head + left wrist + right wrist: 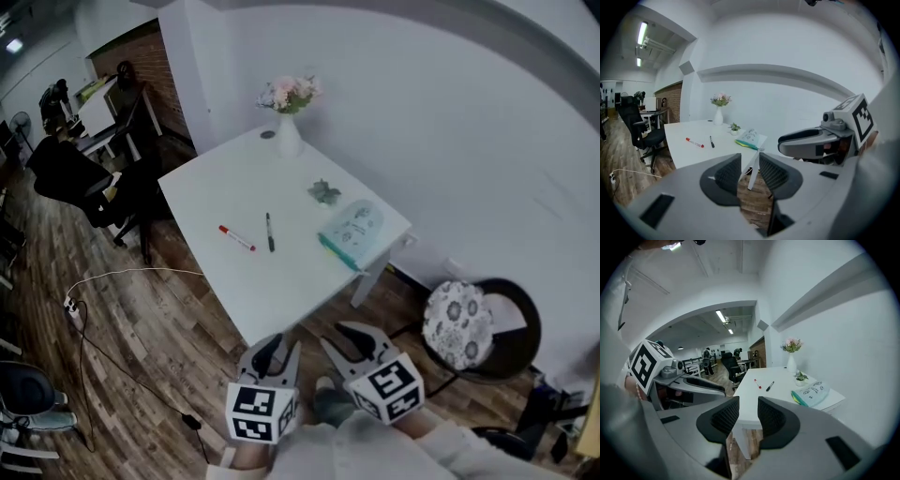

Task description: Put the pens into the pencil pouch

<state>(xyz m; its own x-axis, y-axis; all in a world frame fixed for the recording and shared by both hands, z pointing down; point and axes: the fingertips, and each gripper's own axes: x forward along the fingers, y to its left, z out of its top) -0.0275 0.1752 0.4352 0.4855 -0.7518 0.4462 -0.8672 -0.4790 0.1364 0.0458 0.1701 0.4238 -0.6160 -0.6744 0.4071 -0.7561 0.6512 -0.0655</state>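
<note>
A red-capped pen (pixel 236 238) and a black pen (pixel 269 232) lie side by side on the white table (pixel 281 281). The pale green pencil pouch (pixel 353 231) rests near the table's right edge. Both grippers hang over the floor, short of the table's near corner. My left gripper (pixel 277 354) and my right gripper (pixel 352 342) are open with nothing between their jaws. The left gripper view shows the left gripper (pixel 750 171), the red pen (pixel 694 142), the black pen (pixel 711 141) and the pouch (pixel 751 138). Ahead of the right gripper (pixel 748 416) lie the pens (pixel 763 385) and the pouch (pixel 811 393).
A white vase of flowers (pixel 289 112) and a small potted plant (pixel 324 192) stand on the table's far side. A chair with a floral cushion (pixel 459 323) sits to the right. A black office chair (pixel 89 187) and a floor cable (pixel 103 281) are on the left.
</note>
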